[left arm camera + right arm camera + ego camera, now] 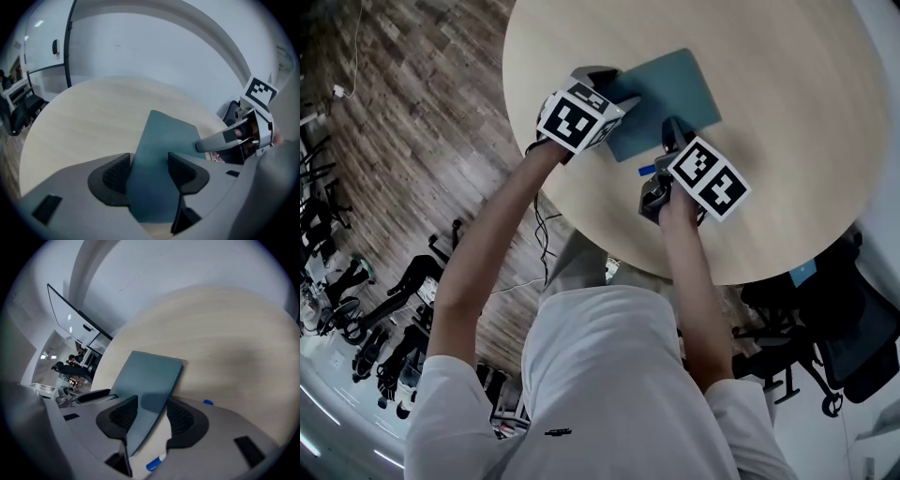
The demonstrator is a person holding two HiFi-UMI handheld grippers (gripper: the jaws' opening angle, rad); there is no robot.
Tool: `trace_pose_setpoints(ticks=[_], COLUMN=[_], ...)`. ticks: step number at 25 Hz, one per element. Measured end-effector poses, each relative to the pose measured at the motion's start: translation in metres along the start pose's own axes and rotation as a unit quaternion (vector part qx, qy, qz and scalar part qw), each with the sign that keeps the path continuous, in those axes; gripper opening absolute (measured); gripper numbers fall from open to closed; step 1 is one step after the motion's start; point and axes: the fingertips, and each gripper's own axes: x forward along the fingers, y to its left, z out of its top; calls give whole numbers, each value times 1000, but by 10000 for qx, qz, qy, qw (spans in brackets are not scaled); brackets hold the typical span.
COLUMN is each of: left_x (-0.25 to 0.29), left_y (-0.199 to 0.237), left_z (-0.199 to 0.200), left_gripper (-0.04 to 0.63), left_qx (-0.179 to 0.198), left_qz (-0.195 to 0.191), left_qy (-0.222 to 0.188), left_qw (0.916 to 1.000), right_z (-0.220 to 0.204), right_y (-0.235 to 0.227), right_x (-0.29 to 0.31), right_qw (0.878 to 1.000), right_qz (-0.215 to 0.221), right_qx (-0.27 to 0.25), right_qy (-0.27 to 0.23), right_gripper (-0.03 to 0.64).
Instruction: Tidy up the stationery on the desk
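Note:
A teal notebook (667,94) lies flat on the round wooden table (787,112). My left gripper (614,89) hovers over the notebook's near left corner. In the left gripper view the notebook (161,150) runs between the open jaws of that gripper (147,171), whose pads stand apart from it. My right gripper (673,139) is at the notebook's near edge, also open. In the right gripper view the notebook's stitched edge (150,376) lies between its jaws (146,416). A blue pen (647,170) lies on the table under the right gripper, and its blue end (154,464) shows below the jaws.
The table's near edge curves just below the grippers, with the person's body behind it. Black office chairs (839,328) stand at the lower right. Wooden floor (412,112) with cables lies to the left. Beyond the notebook there is only bare tabletop.

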Motion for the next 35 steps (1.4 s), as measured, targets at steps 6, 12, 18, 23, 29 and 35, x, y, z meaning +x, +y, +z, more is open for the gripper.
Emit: trace_pose_setpoints(ticks=[6,12,18,23,29,35], left_x=[1,-4,-10,-15,-19,-25], left_y=[0,-9,-19,-32,-38,-59], left_z=[-3,-10,-27,-39,-53,-70], left_gripper=[256,256,256,256,256,256], left_qx=[-92,-374,-708,-995,-1396,-1967], left_qz=[15,117,101,164,357,348], left_qy=[51,10,53,9,6,-50], left_qw=[9999,9992,9974,9949,9896,9798], right_z=[2,7,9,11,8,8], right_y=[-1,-1,2,3,9,14], right_x=[1,-2,2,3,13,15], right_qw=[9994,9944,9831,9658,9499,9270], right_qz=[-79,-50,-101,51,395,505], right_qx=[-339,-1048,-1820,-2572,-3056,-3684], right_qy=[0,118,188,322,529,487], right_gripper=[202,202,202,202,202,202])
